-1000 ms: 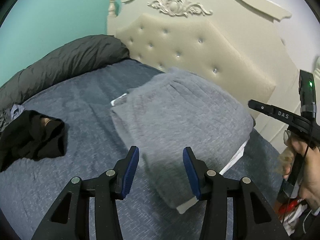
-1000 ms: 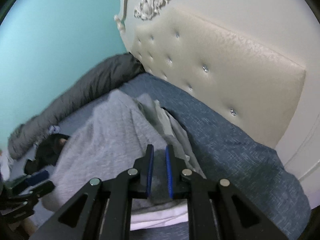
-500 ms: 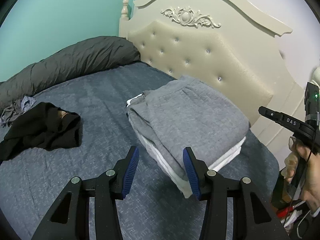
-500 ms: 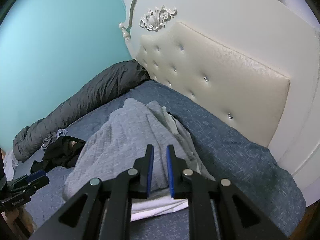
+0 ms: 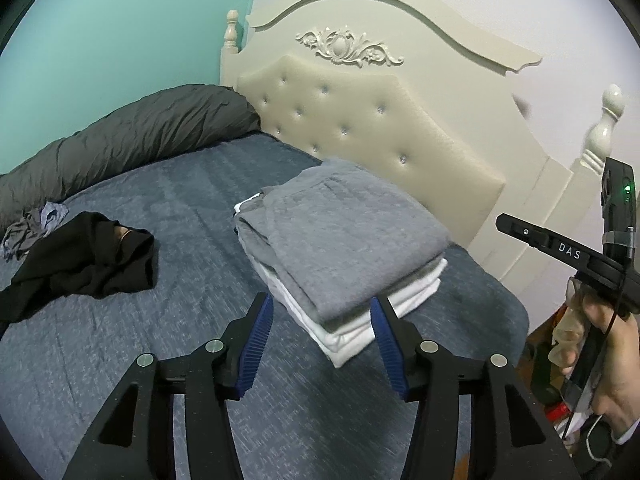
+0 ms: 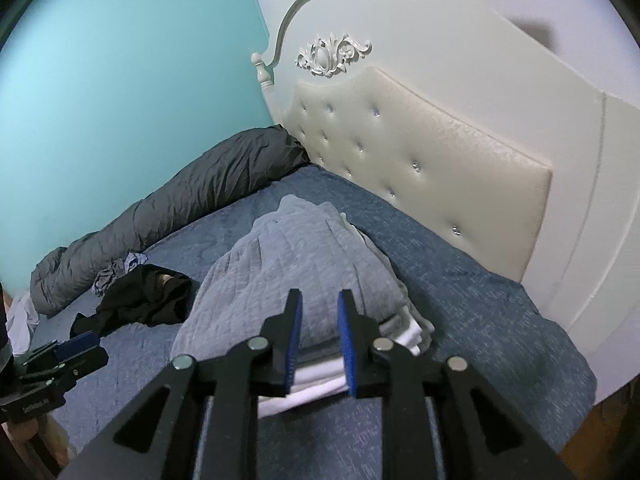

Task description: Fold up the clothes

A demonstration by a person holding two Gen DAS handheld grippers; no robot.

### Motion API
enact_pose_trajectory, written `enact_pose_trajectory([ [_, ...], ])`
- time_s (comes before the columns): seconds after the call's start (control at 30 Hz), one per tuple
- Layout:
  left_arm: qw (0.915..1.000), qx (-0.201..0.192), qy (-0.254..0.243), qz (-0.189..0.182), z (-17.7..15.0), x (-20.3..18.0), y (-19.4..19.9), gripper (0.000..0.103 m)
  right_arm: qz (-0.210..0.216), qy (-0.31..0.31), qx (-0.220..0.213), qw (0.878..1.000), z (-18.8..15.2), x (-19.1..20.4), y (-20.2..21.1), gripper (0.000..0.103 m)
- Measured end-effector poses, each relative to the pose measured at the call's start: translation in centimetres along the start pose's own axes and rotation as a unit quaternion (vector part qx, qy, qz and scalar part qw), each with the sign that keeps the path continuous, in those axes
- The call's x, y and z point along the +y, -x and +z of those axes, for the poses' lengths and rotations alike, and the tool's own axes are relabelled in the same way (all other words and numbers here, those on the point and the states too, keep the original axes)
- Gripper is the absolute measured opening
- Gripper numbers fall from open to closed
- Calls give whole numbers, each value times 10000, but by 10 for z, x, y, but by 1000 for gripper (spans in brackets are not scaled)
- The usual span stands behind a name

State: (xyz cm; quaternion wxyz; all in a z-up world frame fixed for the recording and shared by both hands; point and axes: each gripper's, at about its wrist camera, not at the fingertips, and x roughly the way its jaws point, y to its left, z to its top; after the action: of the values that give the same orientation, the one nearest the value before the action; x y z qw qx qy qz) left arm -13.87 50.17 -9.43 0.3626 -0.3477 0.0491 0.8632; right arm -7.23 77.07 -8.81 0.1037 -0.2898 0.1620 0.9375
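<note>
A folded grey garment tops a stack of folded white and grey clothes on the blue bed near the headboard; it also shows in the right wrist view. A crumpled black garment lies to the left; the right wrist view shows it too. My left gripper is open and empty, held back from the stack's near corner. My right gripper is slightly open with nothing between its pads, just in front of the stack. It also appears in the left wrist view.
A dark grey duvet roll lies along the teal wall. A small blue-grey cloth sits beside the black garment. The cream tufted headboard stands behind the stack. The bed's edge is at the right.
Both grippers have pulled back from the stack, so it looks smaller. The right gripper's pads have parted a little. The left gripper stays open.
</note>
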Motion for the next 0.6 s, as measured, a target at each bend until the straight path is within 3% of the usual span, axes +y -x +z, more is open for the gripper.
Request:
enact_pose_trajectory([
  [0.43, 9996, -237, -92, -86, -9, -19, 59, 69, 67, 55, -178, 9998, -18, 28, 69, 46],
  [0.6, 9994, -305, -137, -99, -13, -24, 75, 72, 86, 9, -252, 9996, -28, 36, 90, 51],
])
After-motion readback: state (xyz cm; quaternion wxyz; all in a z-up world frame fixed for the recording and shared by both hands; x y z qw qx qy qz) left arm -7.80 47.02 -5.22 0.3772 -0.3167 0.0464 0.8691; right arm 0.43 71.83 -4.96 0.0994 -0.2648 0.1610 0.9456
